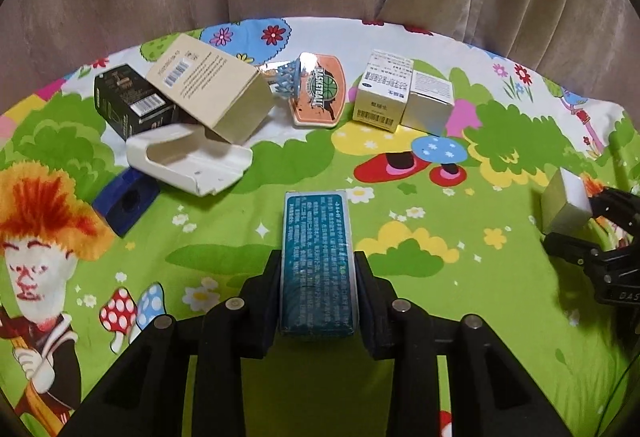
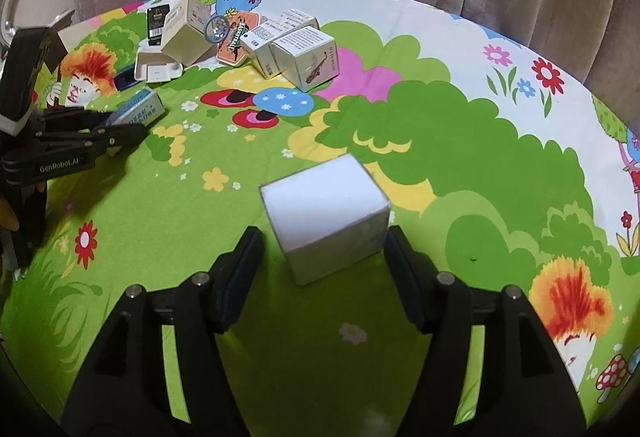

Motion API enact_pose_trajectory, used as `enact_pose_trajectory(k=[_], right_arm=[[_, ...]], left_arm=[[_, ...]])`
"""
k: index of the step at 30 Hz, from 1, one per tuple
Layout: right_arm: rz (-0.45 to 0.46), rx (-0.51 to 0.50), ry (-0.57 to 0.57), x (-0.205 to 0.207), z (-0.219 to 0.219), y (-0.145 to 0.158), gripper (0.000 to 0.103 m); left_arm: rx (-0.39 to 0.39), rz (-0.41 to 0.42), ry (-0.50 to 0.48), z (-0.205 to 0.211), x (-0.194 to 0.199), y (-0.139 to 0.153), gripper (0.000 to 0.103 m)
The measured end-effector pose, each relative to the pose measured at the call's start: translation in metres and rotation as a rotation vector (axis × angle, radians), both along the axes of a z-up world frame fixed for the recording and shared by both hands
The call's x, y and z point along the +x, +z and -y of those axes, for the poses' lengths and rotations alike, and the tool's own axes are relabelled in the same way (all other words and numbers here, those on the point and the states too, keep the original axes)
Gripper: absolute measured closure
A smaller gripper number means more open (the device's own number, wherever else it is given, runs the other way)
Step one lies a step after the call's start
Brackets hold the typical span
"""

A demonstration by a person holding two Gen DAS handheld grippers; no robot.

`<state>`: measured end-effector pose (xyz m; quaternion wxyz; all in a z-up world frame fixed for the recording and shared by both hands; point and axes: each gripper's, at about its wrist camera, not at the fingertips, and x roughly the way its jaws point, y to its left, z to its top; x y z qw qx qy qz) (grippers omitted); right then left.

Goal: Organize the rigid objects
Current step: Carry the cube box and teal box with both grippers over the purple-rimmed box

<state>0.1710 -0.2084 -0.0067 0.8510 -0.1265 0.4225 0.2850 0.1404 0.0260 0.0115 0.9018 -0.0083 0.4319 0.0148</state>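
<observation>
**Left gripper clamped on the teal box, right gripper loose around the white cube**

The left gripper (image 1: 318,289) has its two pads pressed against the long sides of a teal box (image 1: 317,257), which lies lengthwise between them on the cartoon-printed cloth (image 1: 400,197) and reaches out past the fingertips. Ahead of it and to its left sits a loose cluster: a white plastic tray (image 1: 192,161), a dark blue block (image 1: 126,203) just beside the tray, a black carton (image 1: 128,99), and a tan carton (image 1: 212,85) leaning tilted over the black one. Straight ahead, farther off, lies an orange basketball card (image 1: 322,91) with a small blue net piece (image 1: 286,79) touching it. Ahead and to the right, two pale cartons (image 1: 384,91) stand side by side, touching.

The right gripper (image 2: 324,245) stands spread, with a white cube (image 2: 326,215) on the cloth between its fingertips. A gap shows on the left side of the cube; the right finger is very close to it, and contact there cannot be made out. No earlier view shows how it got there.
</observation>
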Motion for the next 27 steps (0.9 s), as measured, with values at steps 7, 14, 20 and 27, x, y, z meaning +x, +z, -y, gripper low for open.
enact_pose_trajectory(k=[7, 14, 20, 27], right_arm=[[-0.025, 0.003, -0.085, 0.005, 0.007, 0.002, 0.047], [-0.124, 0.11, -0.17, -0.056, 0.002, 0.011, 0.048], [-0.114, 0.098, -0.146, -0.128, -0.014, 0.019, 0.048], [-0.119, 0.102, -0.174, -0.2, -0.007, 0.026, 0.048]], left_arm=[[-0.069, -0.035, 0.027, -0.004, -0.017, 0.006, 0.069], [-0.055, 0.013, -0.009, 0.001, -0.101, 0.022, 0.069], [-0.087, 0.021, -0.036, 0.005, -0.171, 0.021, 0.069], [-0.1, 0.034, -0.079, 0.013, -0.221, 0.028, 0.069]])
